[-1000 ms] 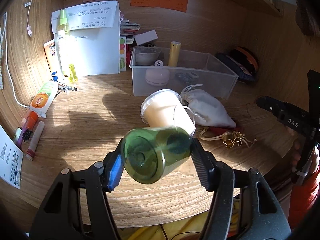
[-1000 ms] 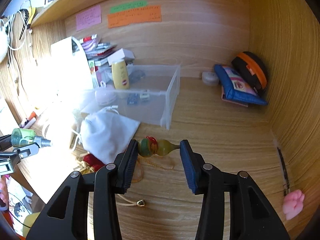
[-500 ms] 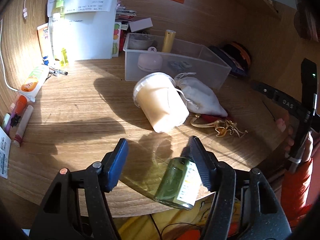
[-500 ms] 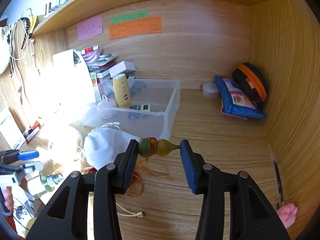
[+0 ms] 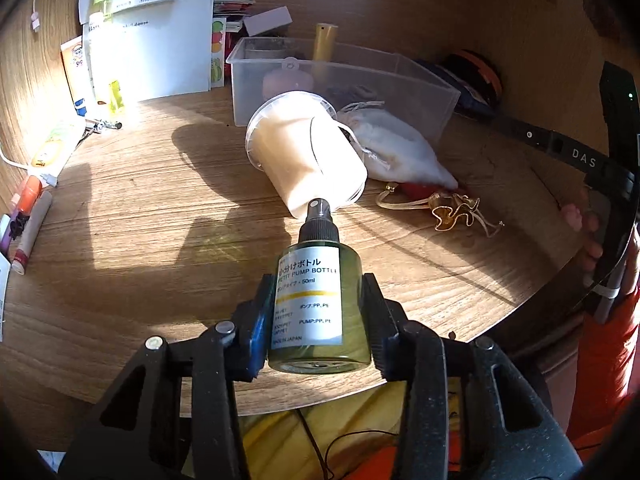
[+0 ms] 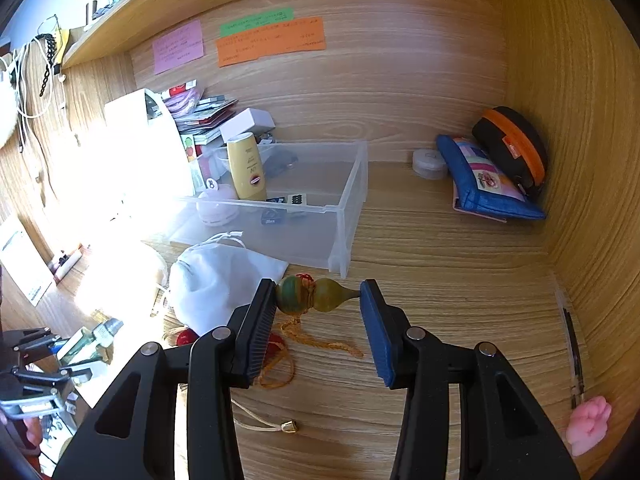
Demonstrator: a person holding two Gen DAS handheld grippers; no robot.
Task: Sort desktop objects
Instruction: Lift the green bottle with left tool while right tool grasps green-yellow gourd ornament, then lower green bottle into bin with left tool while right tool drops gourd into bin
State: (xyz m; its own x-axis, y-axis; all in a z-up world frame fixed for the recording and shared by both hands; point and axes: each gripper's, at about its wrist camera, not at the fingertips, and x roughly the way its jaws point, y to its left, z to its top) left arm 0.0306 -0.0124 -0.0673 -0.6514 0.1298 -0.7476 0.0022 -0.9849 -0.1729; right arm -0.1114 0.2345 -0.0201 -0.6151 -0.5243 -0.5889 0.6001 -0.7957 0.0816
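The pump bottle (image 5: 316, 304), loose half a second ago, now seems clamped nozzle-forward between the left fingers (image 5: 260, 316).

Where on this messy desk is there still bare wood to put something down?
Bare wood lies right of the clear plastic bin, up to the blue pouch, and on the near left, between the overturned cream tub and the tubes. It is crowded around the white drawstring bag.
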